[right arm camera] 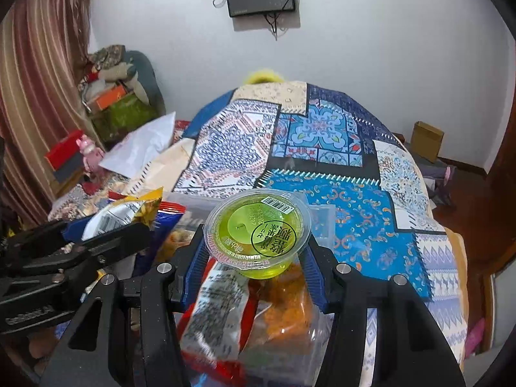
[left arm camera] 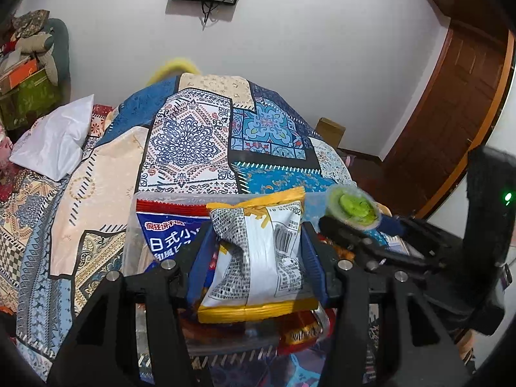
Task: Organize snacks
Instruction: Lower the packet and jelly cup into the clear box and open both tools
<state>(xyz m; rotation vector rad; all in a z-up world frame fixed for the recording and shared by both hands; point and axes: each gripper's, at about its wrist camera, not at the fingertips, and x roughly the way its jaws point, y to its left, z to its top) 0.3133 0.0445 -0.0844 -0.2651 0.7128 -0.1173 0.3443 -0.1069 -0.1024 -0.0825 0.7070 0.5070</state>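
Note:
My left gripper (left arm camera: 256,251) is shut on a yellow and white snack bag (left arm camera: 261,258) and holds it over a clear plastic bin (left arm camera: 132,238). A blue and red biscuit pack (left arm camera: 167,235) stands in the bin behind it. My right gripper (right arm camera: 254,254) is shut on a green jelly cup (right arm camera: 258,229) with a clear rim, held above the bin (right arm camera: 322,222) over an orange snack bag (right arm camera: 283,303) and a red and silver packet (right arm camera: 216,309). The right gripper also shows in the left wrist view (left arm camera: 348,229) with the cup (left arm camera: 353,204). The left gripper shows at the left in the right wrist view (right arm camera: 106,229).
The bin sits on a bed with a blue patchwork quilt (left arm camera: 200,142). A white pillow (left arm camera: 54,142) lies at the left. Boxes and cloth (right arm camera: 113,96) pile up by the striped curtain. A cardboard box (right arm camera: 427,140) stands on the floor at right, near a wooden door (left arm camera: 458,96).

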